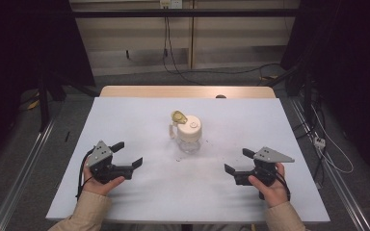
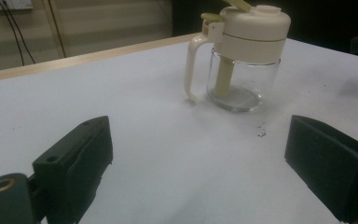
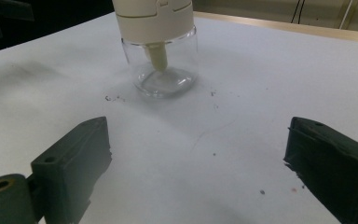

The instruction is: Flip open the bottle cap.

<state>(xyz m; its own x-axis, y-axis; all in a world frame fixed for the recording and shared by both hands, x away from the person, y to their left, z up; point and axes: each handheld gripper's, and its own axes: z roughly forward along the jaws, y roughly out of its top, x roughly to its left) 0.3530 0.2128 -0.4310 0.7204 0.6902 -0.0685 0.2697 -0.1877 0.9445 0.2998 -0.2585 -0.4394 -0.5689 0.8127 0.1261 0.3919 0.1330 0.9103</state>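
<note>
Fingers [image 2: 74, 163] of both grippers spread, bare table [image 1: 125, 115] before the jar [image 1: 189, 134], seemingly empty

A lab-like recording room: dark curtains [image 1: 24, 43], a white-covered table [image 1: 139, 197], loose cables [image 1: 183, 72] on the floor [image 1: 14, 159], wall sockets [image 1: 170, 4].

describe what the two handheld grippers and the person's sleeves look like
Both the left gripper and right gripper are black, each with two blocky black jaws and a grey three-cornered plate on top. A black cable trails from each. The person wears beige sleeves.
</note>
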